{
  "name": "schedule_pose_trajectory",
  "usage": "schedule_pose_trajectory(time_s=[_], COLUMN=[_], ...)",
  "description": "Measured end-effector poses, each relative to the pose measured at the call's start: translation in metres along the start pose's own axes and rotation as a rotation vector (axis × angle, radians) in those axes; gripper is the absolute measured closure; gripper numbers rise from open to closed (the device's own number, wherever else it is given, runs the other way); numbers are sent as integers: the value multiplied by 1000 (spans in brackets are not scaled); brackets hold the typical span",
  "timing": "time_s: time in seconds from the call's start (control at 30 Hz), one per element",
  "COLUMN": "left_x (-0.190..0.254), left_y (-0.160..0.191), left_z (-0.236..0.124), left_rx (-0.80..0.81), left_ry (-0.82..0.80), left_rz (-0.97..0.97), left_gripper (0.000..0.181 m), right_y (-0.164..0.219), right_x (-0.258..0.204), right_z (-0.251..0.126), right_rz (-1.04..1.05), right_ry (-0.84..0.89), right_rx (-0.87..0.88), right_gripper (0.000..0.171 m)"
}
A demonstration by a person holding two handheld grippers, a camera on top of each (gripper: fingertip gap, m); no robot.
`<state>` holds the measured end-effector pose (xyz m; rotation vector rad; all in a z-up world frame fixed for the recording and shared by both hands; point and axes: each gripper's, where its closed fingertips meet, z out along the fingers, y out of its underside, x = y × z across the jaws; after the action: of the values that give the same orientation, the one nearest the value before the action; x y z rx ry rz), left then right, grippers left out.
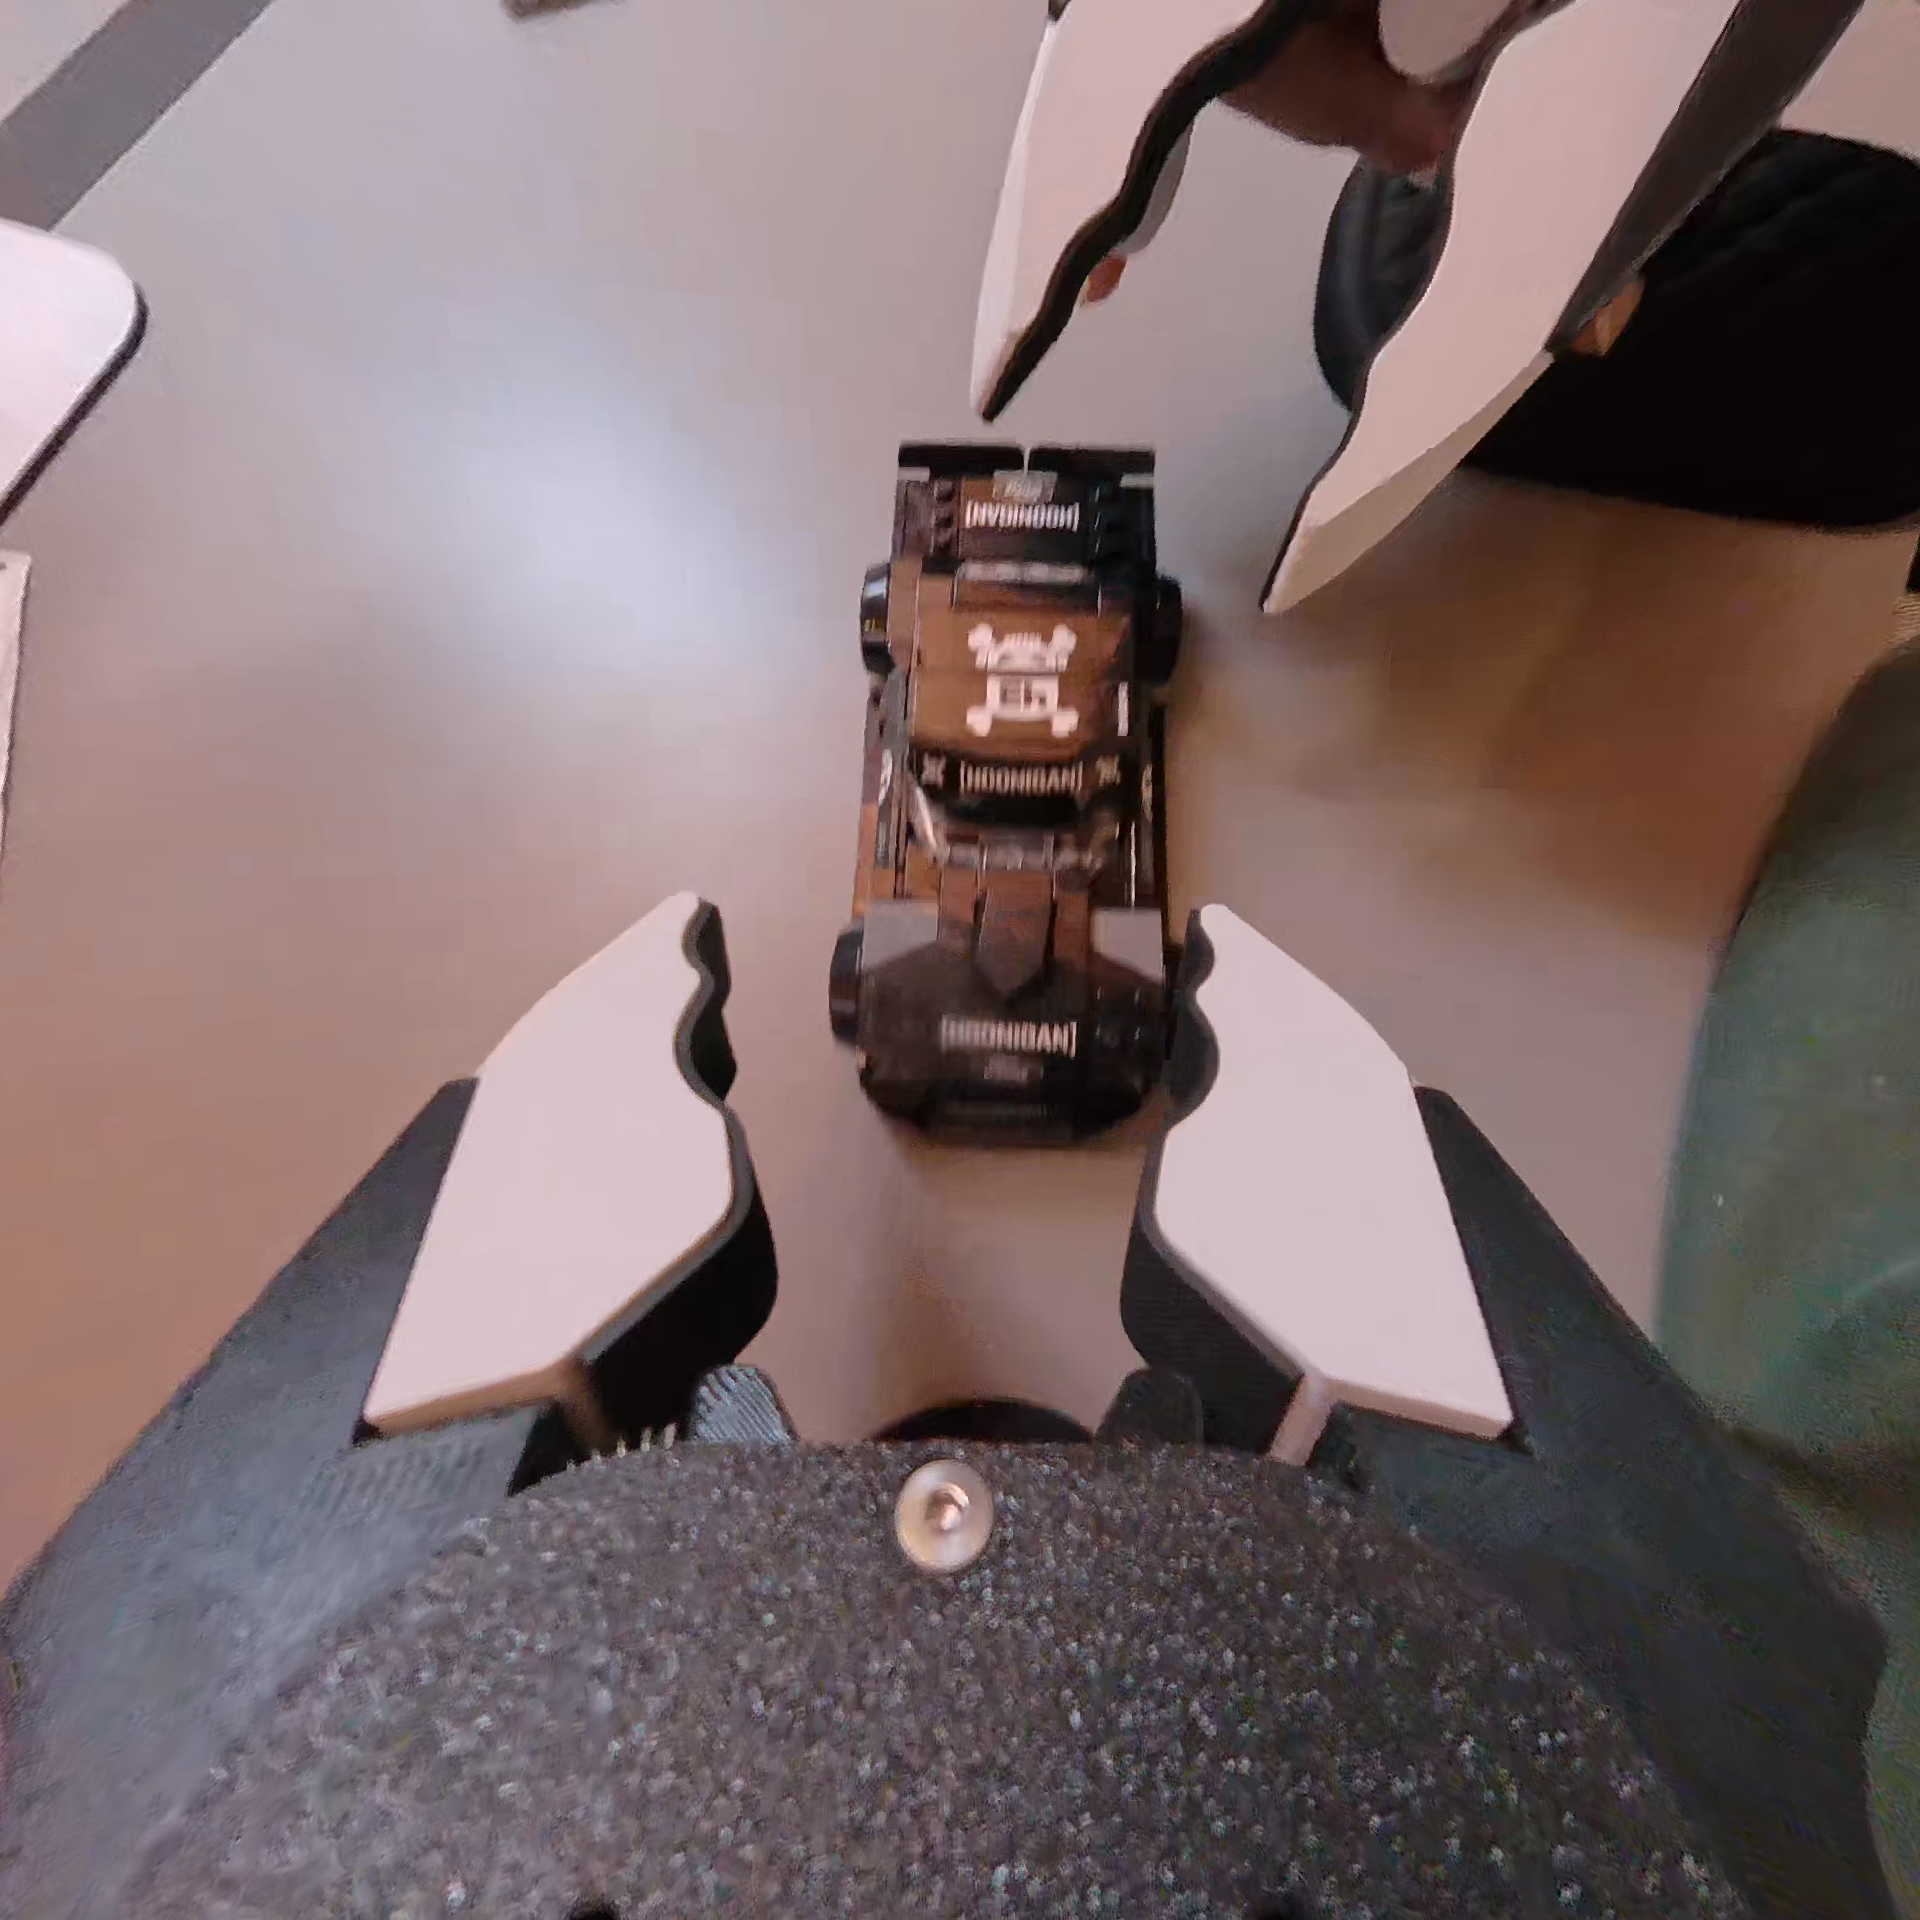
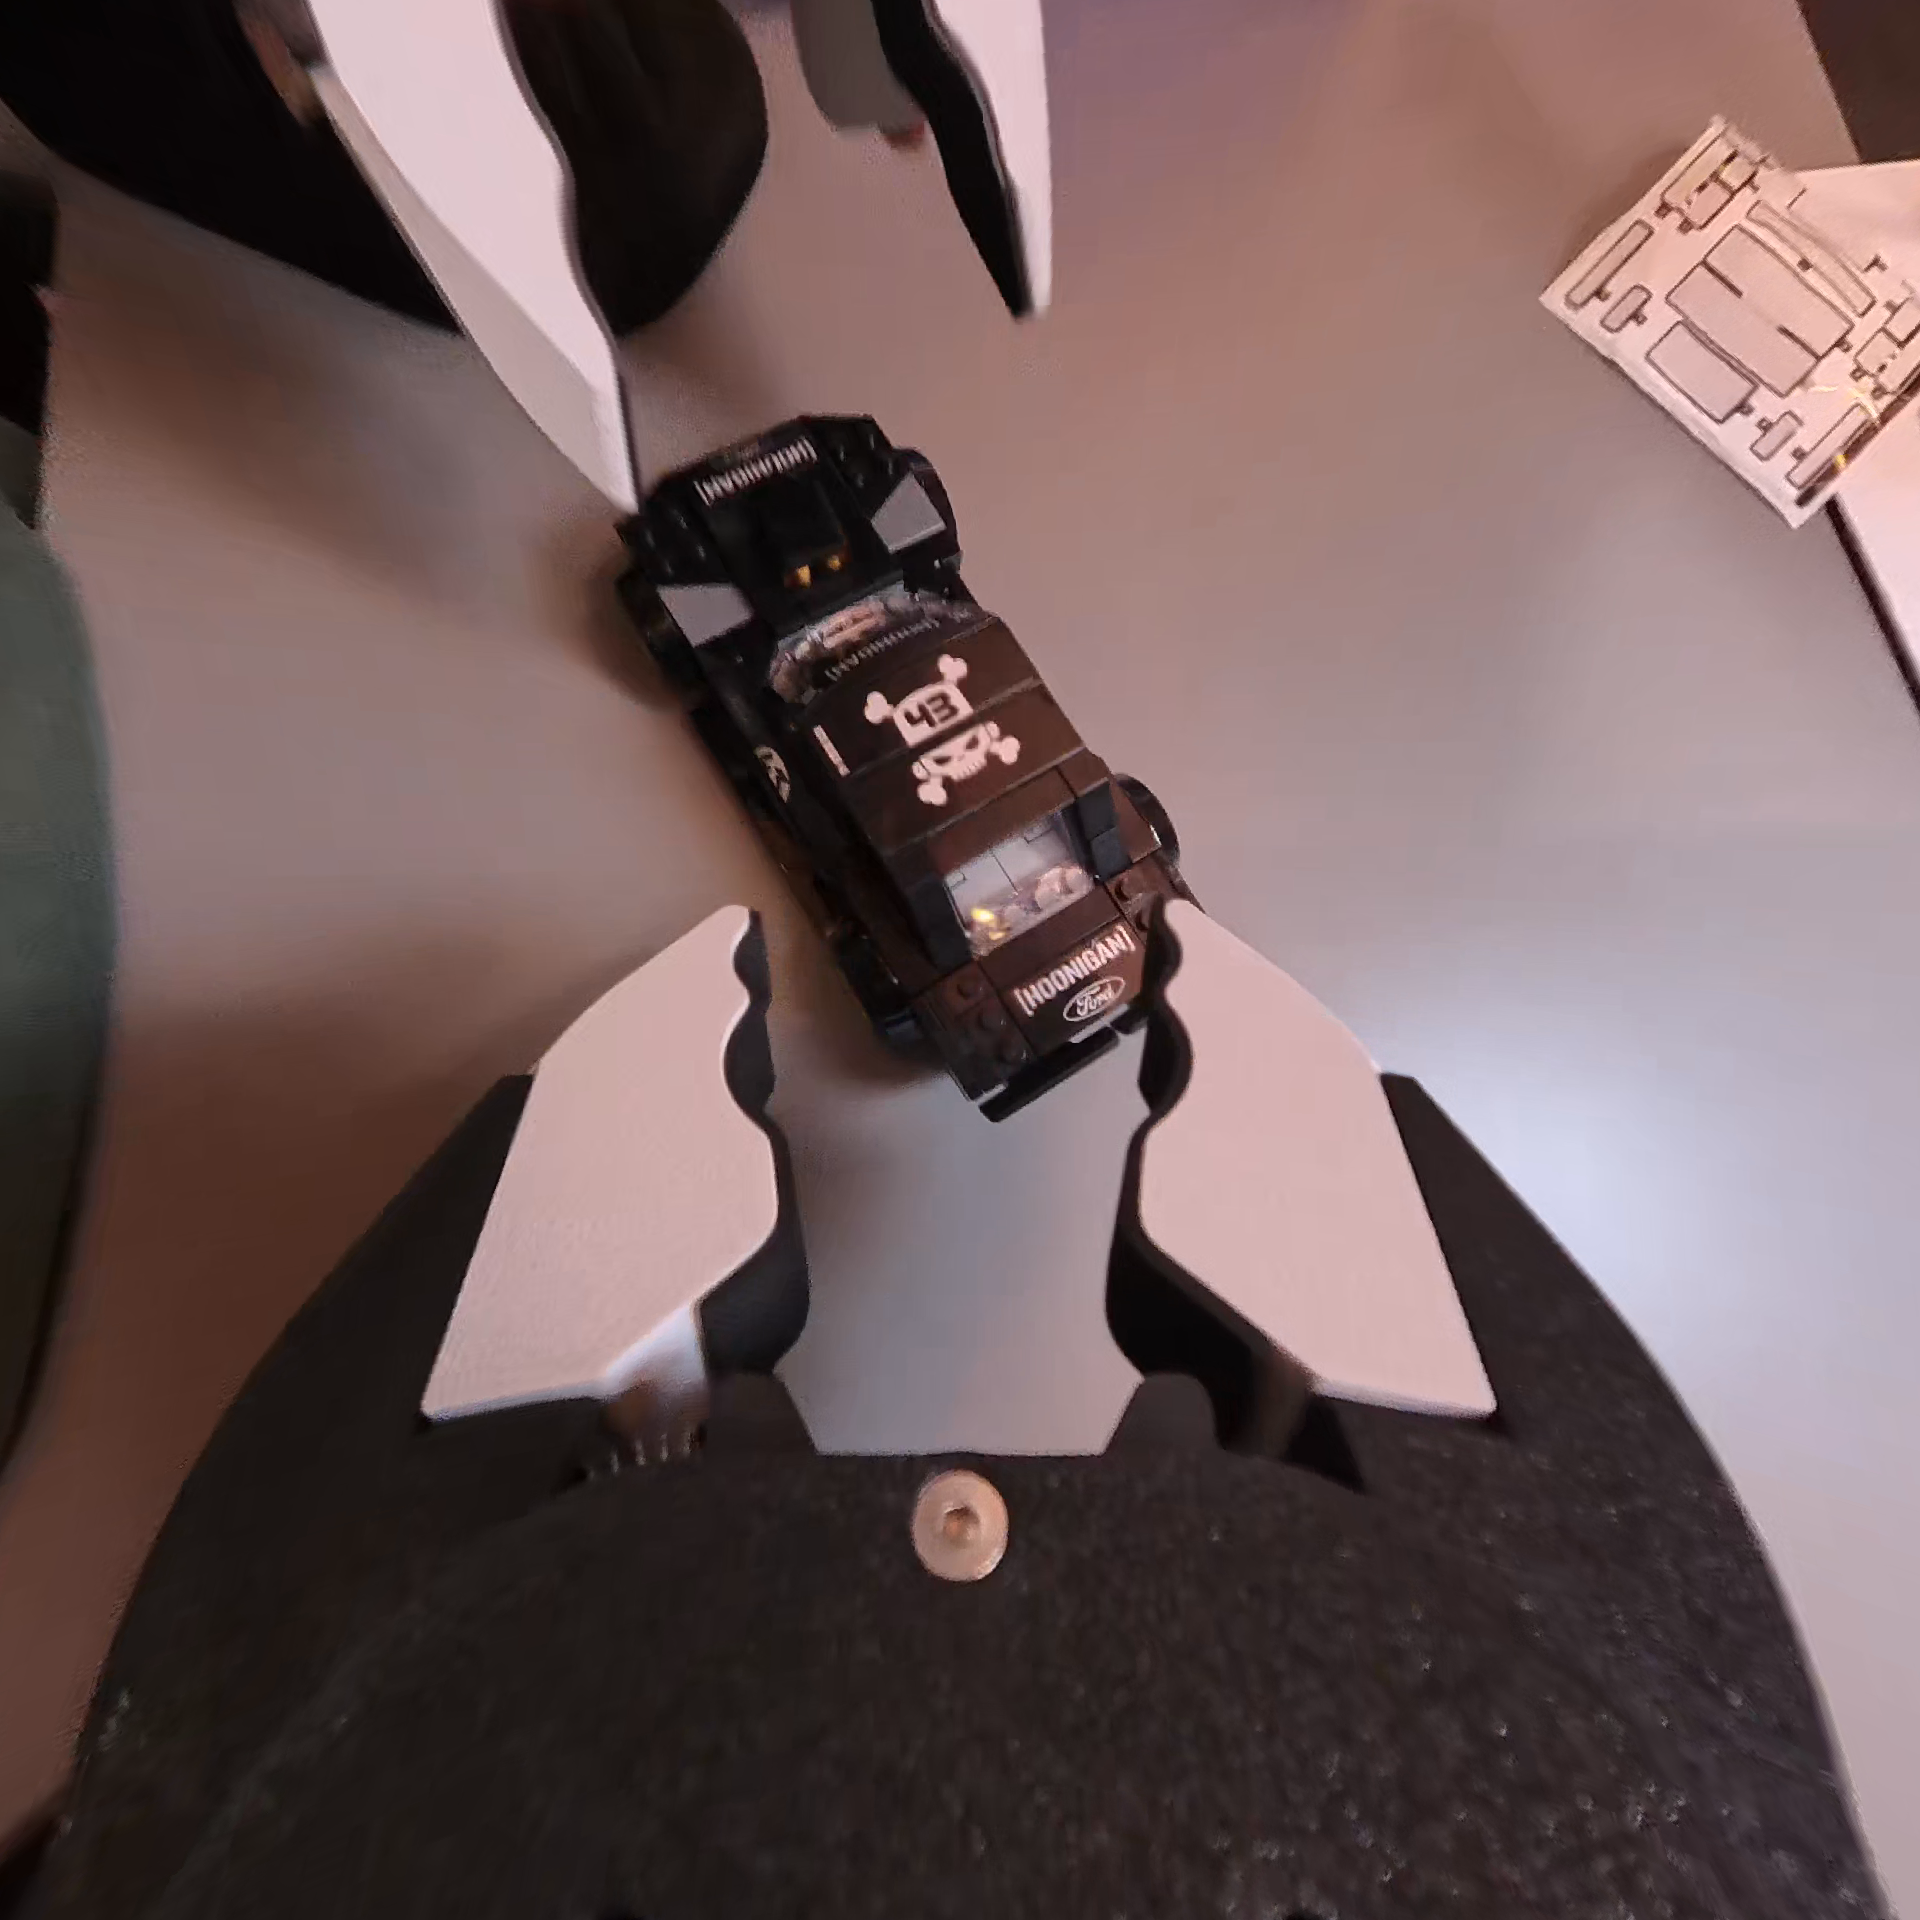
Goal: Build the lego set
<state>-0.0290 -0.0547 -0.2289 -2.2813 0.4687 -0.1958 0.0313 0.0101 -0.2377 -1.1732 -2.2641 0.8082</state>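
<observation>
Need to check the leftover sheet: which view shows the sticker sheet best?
The right wrist view: the sticker sheet lies on the table at upper right, beyond the black car. The left wrist view does not show it.

My worktop point(image 1: 416, 623) is a plain grey surface, smooth and matte, with a soft bright patch of light on it and a warmer, tan cast toward one side. Its far edge curves, and beyond it I see a dark chair point(image 1: 1714, 343) and something green and blurred, a cloth or seat point(image 1: 1808, 1091); I cannot tell which. At another corner a white panel with a dark rim point(image 1: 62, 343) abuts the worktop. A mostly peeled sticker sheet point(image 2: 1756, 332) lies flat near that panel's edge.
</observation>
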Motion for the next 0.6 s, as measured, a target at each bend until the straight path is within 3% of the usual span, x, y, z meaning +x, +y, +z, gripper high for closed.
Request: schedule_pose_trajectory(time_s=[0.27, 0.43, 0.53, 0.6], left_x=[15, 26, 24, 23], left_y=[58, 62, 58, 55], left_z=[1, 19, 23, 25], left_rx=[-155, -178, -169, -165], left_ry=[-13, -4, -11, -15], left_rz=[-37, -30, -29, -24], left_gripper=[82, 86, 90, 94], right_y=[28, 42, 43, 41], right_x=[12, 10, 9, 8], right_z=[11, 18, 19, 20], right_rz=[-57, 168, 223, 232], right_ry=[168, 90, 58, 48], right_rx=[-121, -110, -89, -72], right_gripper=[81, 77, 87, 105])
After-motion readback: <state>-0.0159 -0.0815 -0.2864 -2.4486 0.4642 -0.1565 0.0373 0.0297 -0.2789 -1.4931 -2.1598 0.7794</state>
